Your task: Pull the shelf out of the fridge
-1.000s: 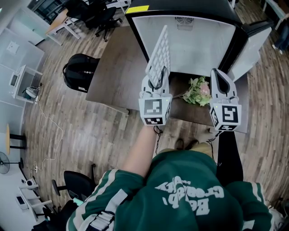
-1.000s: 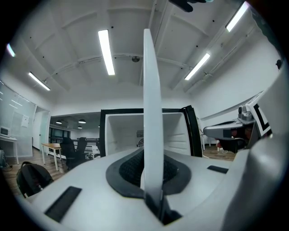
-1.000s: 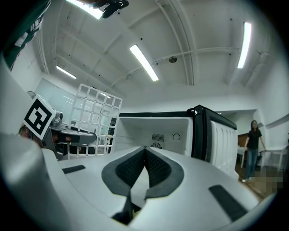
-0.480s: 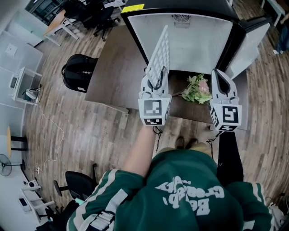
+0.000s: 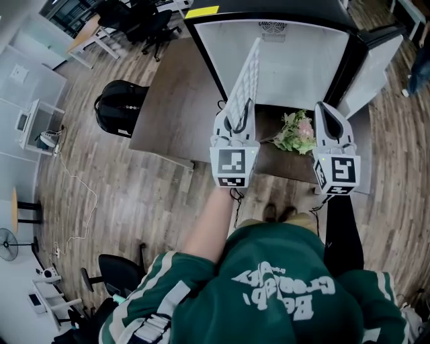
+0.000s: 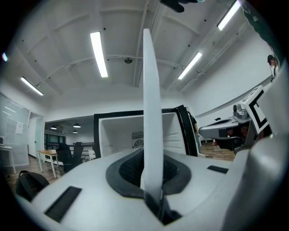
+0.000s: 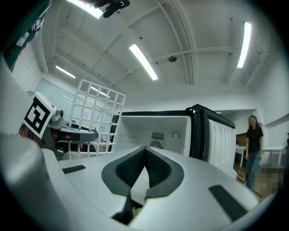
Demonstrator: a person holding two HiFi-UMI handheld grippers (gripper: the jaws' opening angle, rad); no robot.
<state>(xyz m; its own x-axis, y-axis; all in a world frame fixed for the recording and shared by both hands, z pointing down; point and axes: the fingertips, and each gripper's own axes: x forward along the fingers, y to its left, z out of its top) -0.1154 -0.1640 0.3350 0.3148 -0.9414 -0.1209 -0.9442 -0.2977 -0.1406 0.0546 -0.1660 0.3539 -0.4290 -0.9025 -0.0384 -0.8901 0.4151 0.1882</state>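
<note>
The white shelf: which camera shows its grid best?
The right gripper view: the shelf faces it, grid plain. The head view foreshortens it in the left gripper; the left gripper view sees only its edge.

An open-plan office or lab. A wood-plank floor point(image 5: 121, 175) runs throughout, with black swivel chairs point(image 5: 144, 20) beside a pale desk point(image 5: 91, 33) in the far corner and pale partition panels point(image 5: 30, 74) along one side. Long strip lights point(image 6: 98, 53) cross a white ceiling. A black backpack point(image 5: 121, 106) lies on the floor beside a dark desk point(image 5: 168, 101) that carries a small open fridge point(image 5: 282, 60).
</note>
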